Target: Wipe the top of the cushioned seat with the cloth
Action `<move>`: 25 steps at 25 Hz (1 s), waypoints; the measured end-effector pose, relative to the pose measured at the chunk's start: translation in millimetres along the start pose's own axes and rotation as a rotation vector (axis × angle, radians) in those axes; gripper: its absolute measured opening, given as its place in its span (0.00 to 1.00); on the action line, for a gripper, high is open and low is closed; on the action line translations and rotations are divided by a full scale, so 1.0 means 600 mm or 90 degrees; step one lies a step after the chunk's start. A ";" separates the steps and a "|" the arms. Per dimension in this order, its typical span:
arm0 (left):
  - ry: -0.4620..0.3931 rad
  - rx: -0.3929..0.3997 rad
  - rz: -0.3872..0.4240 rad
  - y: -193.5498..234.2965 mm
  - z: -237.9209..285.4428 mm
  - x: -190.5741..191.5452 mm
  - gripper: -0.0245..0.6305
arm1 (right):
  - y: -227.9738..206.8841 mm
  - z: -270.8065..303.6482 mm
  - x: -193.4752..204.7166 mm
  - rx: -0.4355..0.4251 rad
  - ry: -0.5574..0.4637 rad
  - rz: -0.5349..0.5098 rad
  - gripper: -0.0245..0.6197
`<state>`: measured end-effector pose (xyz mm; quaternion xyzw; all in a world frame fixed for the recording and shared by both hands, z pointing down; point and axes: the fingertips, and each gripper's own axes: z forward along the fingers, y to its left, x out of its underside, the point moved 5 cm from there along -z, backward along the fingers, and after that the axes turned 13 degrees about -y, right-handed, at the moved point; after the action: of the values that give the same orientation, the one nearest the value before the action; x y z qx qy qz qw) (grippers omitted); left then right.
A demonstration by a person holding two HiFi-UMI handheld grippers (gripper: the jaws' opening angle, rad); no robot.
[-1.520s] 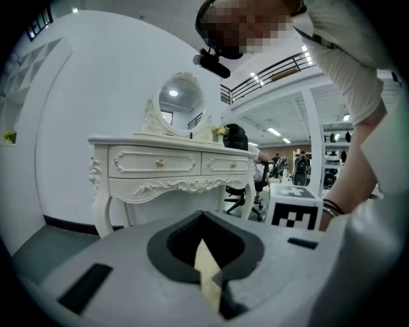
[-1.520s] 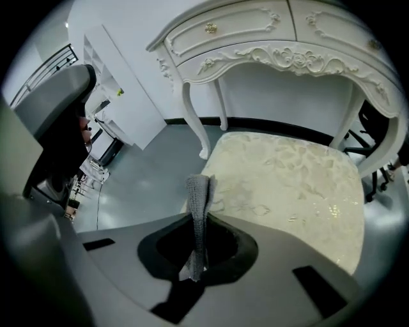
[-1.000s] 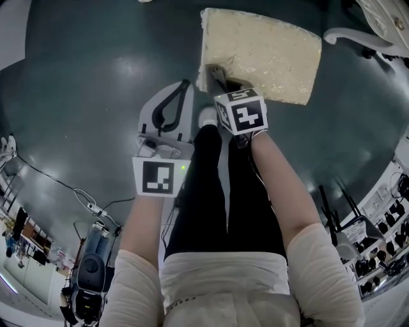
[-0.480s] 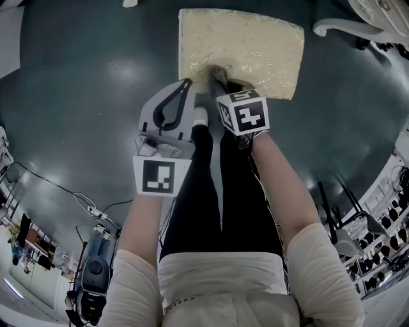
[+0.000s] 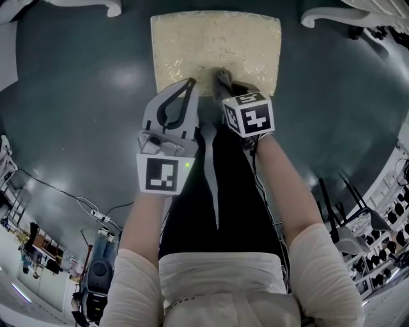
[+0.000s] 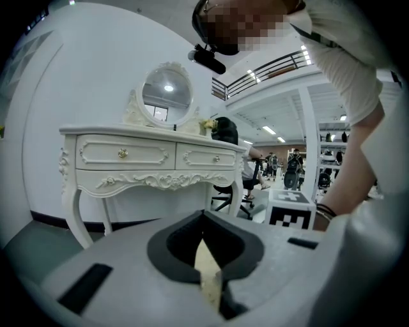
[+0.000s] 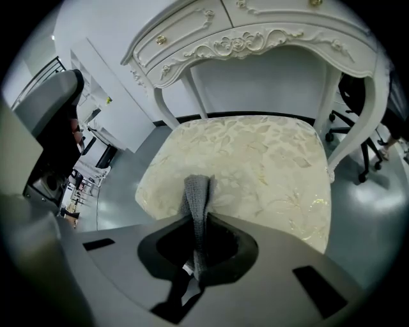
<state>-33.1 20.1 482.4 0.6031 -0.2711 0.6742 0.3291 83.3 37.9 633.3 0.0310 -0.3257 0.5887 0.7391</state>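
Note:
The cream patterned cushioned seat [image 5: 217, 45] lies straight ahead on the dark floor, and it fills the middle of the right gripper view [image 7: 255, 166]. My right gripper [image 5: 222, 75] is over the seat's near edge, shut on a grey cloth [image 7: 197, 198]. The cloth sticks out past the jaws and hangs down toward the cushion. My left gripper [image 5: 190, 83] is beside it at the seat's near left edge, its jaws shut with nothing held [image 6: 206, 220]. A cream sliver of cushion shows behind those jaws.
A white carved dressing table [image 7: 255, 38] with an oval mirror [image 6: 167, 96] stands just behind the seat. Its curved legs [image 5: 332, 16] flank the seat's far corners. The person's black trousers [image 5: 217, 185] are below the grippers. Office chairs and shelving sit far right.
The seat has slid from upper right to centre in the head view. Both grippers now reach its near edge, and the left one has come up to the cushion.

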 end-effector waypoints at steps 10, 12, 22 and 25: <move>0.007 0.021 0.004 -0.079 0.057 -0.005 0.04 | -0.089 -0.053 0.024 0.008 -0.003 0.023 0.08; 0.014 0.025 0.006 -0.090 0.063 -0.004 0.04 | -0.106 -0.062 0.028 0.014 -0.004 0.026 0.08; 0.027 0.056 0.014 -0.153 0.103 -0.011 0.04 | -0.204 -0.115 0.055 0.064 0.000 0.051 0.08; 0.027 0.064 0.023 -0.164 0.109 -0.018 0.04 | -0.231 -0.124 0.067 0.087 0.013 0.056 0.08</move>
<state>85.2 31.6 476.8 0.5995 -0.2409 0.7054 0.2916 243.6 61.7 642.3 0.0609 -0.2779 0.6421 0.7119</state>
